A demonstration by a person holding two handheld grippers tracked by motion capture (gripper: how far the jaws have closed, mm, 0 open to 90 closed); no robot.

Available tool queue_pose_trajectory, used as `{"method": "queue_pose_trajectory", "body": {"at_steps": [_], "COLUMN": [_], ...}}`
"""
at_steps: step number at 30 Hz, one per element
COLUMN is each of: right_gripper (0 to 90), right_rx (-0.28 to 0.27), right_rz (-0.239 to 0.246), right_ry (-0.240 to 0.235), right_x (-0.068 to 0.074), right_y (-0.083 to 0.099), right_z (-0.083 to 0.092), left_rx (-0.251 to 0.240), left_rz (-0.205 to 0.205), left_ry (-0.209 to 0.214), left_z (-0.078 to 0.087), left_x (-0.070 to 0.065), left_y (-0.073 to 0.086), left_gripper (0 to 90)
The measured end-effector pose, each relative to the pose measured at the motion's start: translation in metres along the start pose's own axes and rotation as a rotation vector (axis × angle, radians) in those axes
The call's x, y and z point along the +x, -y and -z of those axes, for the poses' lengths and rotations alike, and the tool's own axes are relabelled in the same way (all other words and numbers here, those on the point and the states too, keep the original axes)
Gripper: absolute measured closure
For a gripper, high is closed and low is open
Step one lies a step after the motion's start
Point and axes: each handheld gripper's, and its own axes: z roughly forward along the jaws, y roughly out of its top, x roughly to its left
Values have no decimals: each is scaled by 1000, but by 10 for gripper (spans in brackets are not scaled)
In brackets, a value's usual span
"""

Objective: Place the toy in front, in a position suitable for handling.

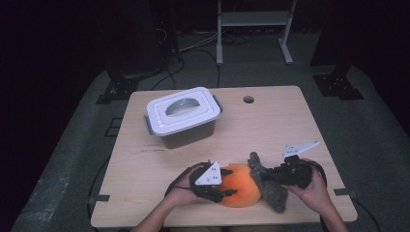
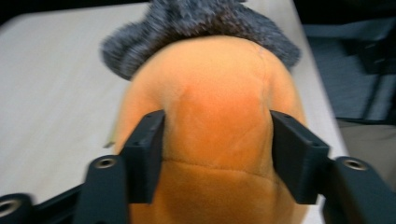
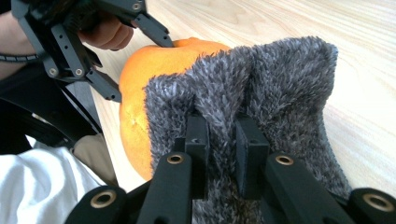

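Left gripper (image 1: pixel 227 186) fingers (image 2: pixel 144 154) straddle the orange end of the plush toy (image 1: pixel 246 184), one finger on each flank. Pads sit right at the fabric in the left gripper view; can't tell if they actually press in.

Right gripper (image 1: pixel 268 175) fingers (image 3: pixel 198 154) are pinched tight on a fold of the toy's grey fuzzy part (image 3: pixel 261 93), with the pile bunched up between the pads.

Toy looks: smooth rounded orange body (image 2: pixel 219 116), bulb-shaped, with a seam line across it. The grey shaggy fleece piece (image 1: pixel 270 188) is attached at one end, and a small tuft sticks up toward the far side.

Position: lying on the light wood table (image 1: pixel 270 121), near the front edge, between the two hands, slightly right of centre in the high view.

Orientation: long axis runs roughly left-right across the table, parallel to the front edge. Orange end points to the left gripper, grey end to the right gripper. Toy rests on its side.

Further back, left of centre: grey storage box (image 1: pixel 186 133) with white lid (image 1: pixel 181 110) on, well apart from the toy. A small round hole (image 1: pixel 248 99) sits in the table near the far edge.
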Motion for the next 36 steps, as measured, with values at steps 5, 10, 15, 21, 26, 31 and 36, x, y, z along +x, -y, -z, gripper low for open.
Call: {"method": "queue_pose_trajectory", "body": {"at_steps": [5,10,15,21,26,31,36], "right_gripper": [773,773,776,780,782,779,778], "right_rx": [-88,-25,36,4,-47,5,55], "right_rz": [20,30,74,79,98,92,125], "right_ry": [-22,-17,-83,-47,-25,-39,-65], "right_x": [7,9,20,21,26,23,30], "right_y": [-9,-10,-7,-11,-19,-16,-14], "right_z": [11,-6,-11,-4,0,-15,-16], "left_rx": [-17,-19,18,-21,-39,-12,-1], "left_rz": [7,55,158,17,-40,52,53], "left_ry": [-53,-14,51,-52,-115,-46,-35], "left_z": [-3,-2,-12,-4,-2,-3,-4], "left_x": [1,3,9,3,3,9,5], "left_y": [-5,-8,-5,-9,-8,-9,-7], "left_gripper": [461,290,94,409,391,170,228]}}
